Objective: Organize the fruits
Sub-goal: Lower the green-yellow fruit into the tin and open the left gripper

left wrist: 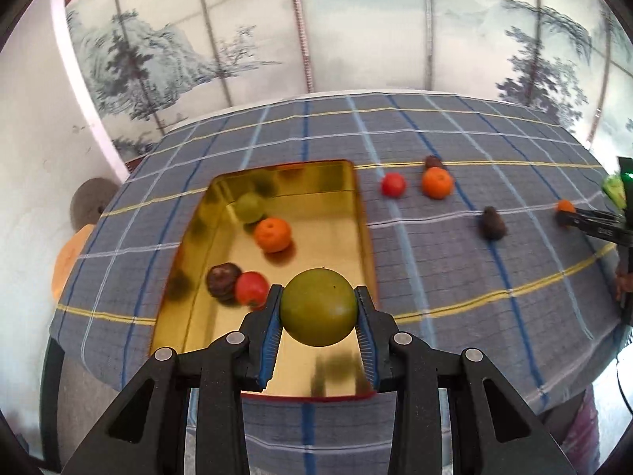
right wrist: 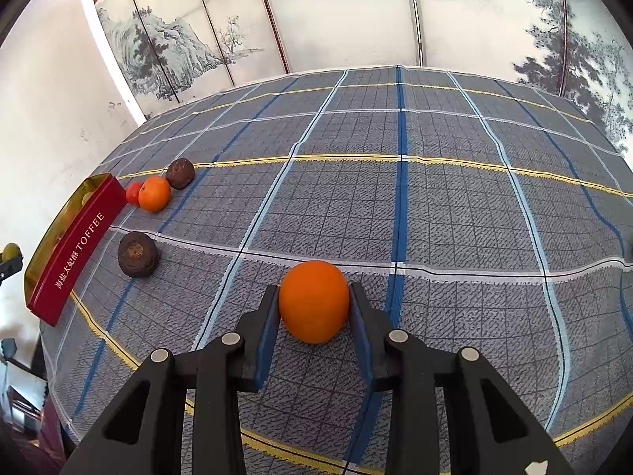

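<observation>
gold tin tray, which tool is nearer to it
Left. The left tool holds a green round fruit over the gold tin tray; the right tool is off to its right.

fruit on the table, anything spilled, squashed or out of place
Nothing spilled or damaged. The gold tin sits upright holding four fruits; four more lie loose on the cloth, unsorted. The left gripper holds a green fruit over the tin.

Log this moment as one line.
left tool: shut on round green fruit over gold tin tray | right tool: shut on round orange fruit on plaid tablecloth
</observation>
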{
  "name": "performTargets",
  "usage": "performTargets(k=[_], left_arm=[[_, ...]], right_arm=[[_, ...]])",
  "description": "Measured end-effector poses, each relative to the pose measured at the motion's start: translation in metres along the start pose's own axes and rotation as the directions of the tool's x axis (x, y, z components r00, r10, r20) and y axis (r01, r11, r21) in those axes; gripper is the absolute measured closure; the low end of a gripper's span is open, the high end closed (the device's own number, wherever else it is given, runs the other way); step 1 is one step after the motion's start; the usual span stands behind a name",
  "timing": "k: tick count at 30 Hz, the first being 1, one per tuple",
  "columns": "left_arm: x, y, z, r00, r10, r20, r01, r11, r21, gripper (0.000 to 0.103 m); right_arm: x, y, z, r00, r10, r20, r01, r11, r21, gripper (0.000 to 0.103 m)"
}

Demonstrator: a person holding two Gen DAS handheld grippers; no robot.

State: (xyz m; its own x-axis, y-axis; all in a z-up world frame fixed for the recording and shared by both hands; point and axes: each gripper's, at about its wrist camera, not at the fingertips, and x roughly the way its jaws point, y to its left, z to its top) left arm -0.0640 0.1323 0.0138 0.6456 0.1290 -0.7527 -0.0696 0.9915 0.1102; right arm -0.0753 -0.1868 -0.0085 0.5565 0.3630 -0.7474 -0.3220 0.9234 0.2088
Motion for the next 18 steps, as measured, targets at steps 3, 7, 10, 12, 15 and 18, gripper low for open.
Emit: performTargets(k=[3,7,10,12,15,18], left_arm=[[0.012,0.018,-0.002,1.000,0.009,-0.024,-0.010,0.998,-0.054,0.067],[0.025,0.043,-0.008,0.998,0.021,-0.055,-0.029,0.991,-0.131,0.067],[0.033,0.061,-0.014,0.997,0.032,-0.076,-0.045,0.983,-0.178,0.067],[0.038,0.070,-0.017,0.996,0.040,-0.084,-0.056,0.978,-0.199,0.067],[0.043,0.076,-0.020,0.994,0.056,-0.099,-0.075,0.977,-0.202,0.067],[0.050,0.078,-0.022,0.991,0.070,-0.110,-0.092,0.975,-0.202,0.067]], right_arm=[[0.000,0.000,0.000,1.000,-0.001,0.000,0.001,1.000,-0.001,0.072],[0.000,0.000,0.000,1.000,0.000,0.000,0.000,1.000,0.000,0.072],[0.000,0.000,0.000,1.000,0.000,0.000,0.000,1.000,0.000,0.072],[0.000,0.000,0.000,1.000,0.001,0.000,-0.001,1.000,0.001,0.072],[0.000,0.001,0.000,1.000,0.002,0.001,-0.002,1.000,0.002,0.072],[0.000,0.000,0.000,1.000,0.002,0.001,-0.002,1.000,0.002,0.071]])
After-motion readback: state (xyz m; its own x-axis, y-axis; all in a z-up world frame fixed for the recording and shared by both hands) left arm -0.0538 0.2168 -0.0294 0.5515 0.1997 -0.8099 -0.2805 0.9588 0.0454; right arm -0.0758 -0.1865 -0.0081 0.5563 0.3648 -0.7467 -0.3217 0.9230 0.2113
